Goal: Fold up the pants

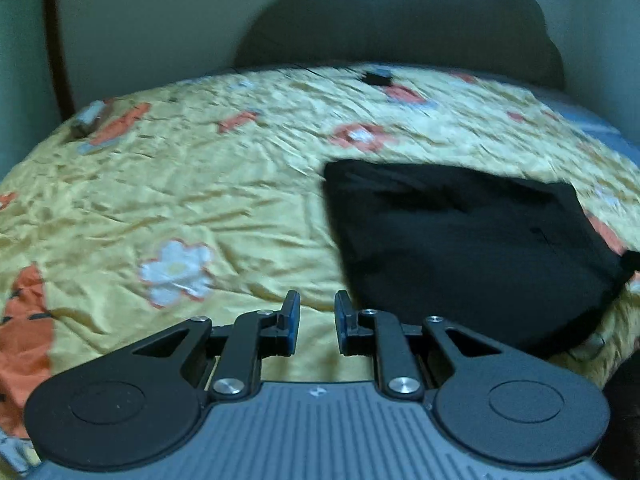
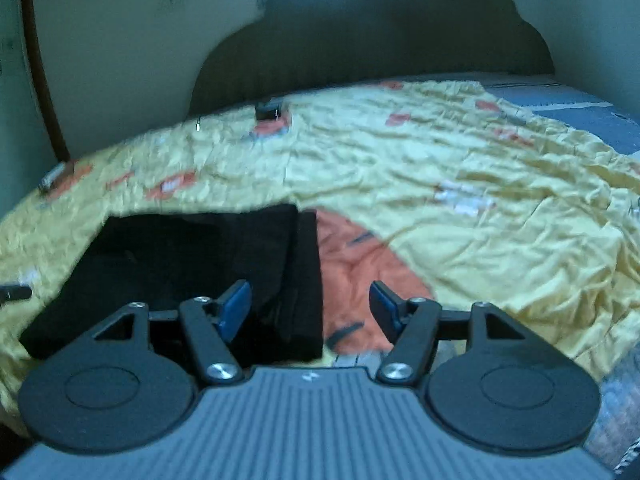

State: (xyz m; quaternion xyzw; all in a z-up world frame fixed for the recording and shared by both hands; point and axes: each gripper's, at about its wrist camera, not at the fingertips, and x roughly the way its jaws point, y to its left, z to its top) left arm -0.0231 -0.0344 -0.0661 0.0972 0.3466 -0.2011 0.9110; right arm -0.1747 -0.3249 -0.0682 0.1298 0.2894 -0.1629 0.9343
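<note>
The black pants (image 1: pixel 472 248) lie folded into a compact stack on the yellow flowered bedspread (image 1: pixel 200 184). In the left wrist view they are right of my left gripper (image 1: pixel 317 300), which is open with a narrow gap, empty, above the bedspread. In the right wrist view the pants (image 2: pixel 192 264) lie at lower left on the bedspread (image 2: pixel 480 208). My right gripper (image 2: pixel 309 290) is wide open and empty, over the stack's right edge. Its left finger (image 2: pixel 234 306) is over the black cloth, its right finger over an orange patch (image 2: pixel 360 272).
A dark headboard (image 2: pixel 360 52) and pale wall stand behind the bed. A small black object (image 2: pixel 267 111) lies near the headboard. A small grey object (image 1: pixel 86 120) lies at the bed's far left edge. Blue-grey bedding (image 2: pixel 560 104) shows at far right.
</note>
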